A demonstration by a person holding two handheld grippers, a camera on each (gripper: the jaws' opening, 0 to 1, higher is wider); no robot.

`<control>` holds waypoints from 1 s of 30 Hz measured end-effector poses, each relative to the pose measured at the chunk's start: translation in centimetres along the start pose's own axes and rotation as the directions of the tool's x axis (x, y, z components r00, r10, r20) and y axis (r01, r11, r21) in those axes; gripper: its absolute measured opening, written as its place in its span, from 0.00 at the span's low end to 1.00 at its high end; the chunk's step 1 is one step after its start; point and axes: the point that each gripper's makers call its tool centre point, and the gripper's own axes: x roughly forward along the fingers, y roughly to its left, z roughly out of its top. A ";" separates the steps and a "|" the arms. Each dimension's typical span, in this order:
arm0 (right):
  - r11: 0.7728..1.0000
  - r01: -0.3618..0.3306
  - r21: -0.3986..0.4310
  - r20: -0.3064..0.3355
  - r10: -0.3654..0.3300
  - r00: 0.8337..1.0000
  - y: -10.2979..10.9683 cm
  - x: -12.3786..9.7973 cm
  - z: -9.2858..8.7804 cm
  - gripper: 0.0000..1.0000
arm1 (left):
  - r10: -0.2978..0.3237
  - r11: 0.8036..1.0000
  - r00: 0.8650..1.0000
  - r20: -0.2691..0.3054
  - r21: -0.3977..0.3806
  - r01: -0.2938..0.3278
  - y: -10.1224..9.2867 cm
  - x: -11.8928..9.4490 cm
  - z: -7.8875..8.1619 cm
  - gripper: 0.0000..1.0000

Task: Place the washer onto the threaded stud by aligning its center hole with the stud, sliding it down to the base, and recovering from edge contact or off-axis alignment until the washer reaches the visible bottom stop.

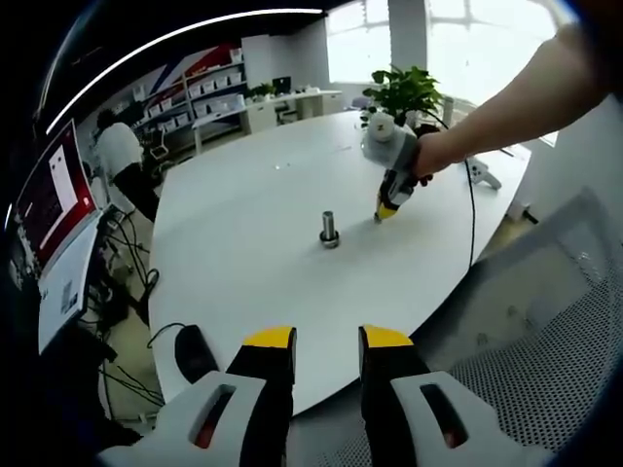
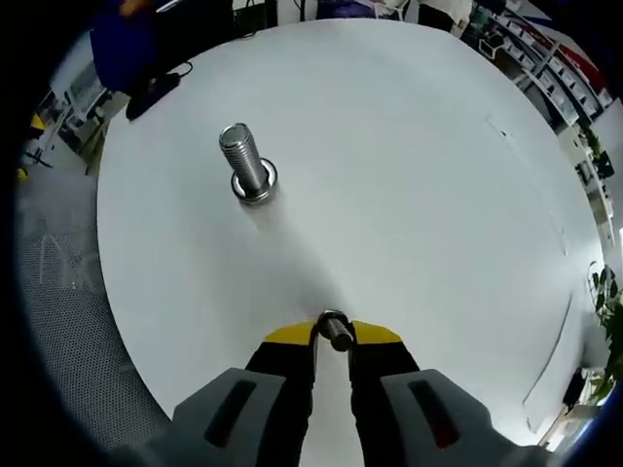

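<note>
A white round table (image 1: 243, 243) carries the whole scene, and the threaded stud (image 1: 329, 229) standing upright on it serves as the landmark.

In the left gripper view, the stud is a short metal post with a wider base, alone near the middle of the tabletop. The left gripper (image 1: 327, 352) rises from the bottom of this view, hanging off the near edge of the table and well apart from the stud. Its two black jaws with yellow tips stand apart, with a clear gap between them and nothing held. Beyond and to the right of the stud, a person's hand (image 1: 435, 156) holds the right gripper (image 1: 386, 209) with its yellow tip pointed down at the tabletop, near the stud but not touching it. Farther beyond the stud, at the far edge of the table, sits a potted plant (image 1: 404, 92). To the left of the stud, off the table, a monitor (image 1: 54, 195) glows red, and a person in a white top (image 1: 122, 156) stands by shelving.

In the right gripper view, the stud (image 2: 247, 165) shows its threads and a flat ring-shaped base resting on the table (image 2: 419, 175). The right gripper (image 2: 332, 336) sits low over the tabletop, well apart from the stud. Its yellow-tipped jaws are drawn close together, clamped on the washer (image 2: 334, 329), a small metal ring gripped edge-on between the tips. The washer is off the stud, held just above the table surface.
</note>
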 end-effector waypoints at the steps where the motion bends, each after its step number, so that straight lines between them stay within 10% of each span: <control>1: 1.000 0.001 -0.001 0.002 -0.001 1.000 0.0 0.0 0.0 0.16 | -0.001 1.000 1.000 -0.001 0.001 0.001 0.0 0.0 0.0 0.24; 30: 0.979 0.085 0.186 0.214 -0.125 0.969 1.7 -5.9 -2.5 0.25 | -0.099 0.995 0.994 0.038 0.033 0.098 -1.8 -0.2 0.8 0.24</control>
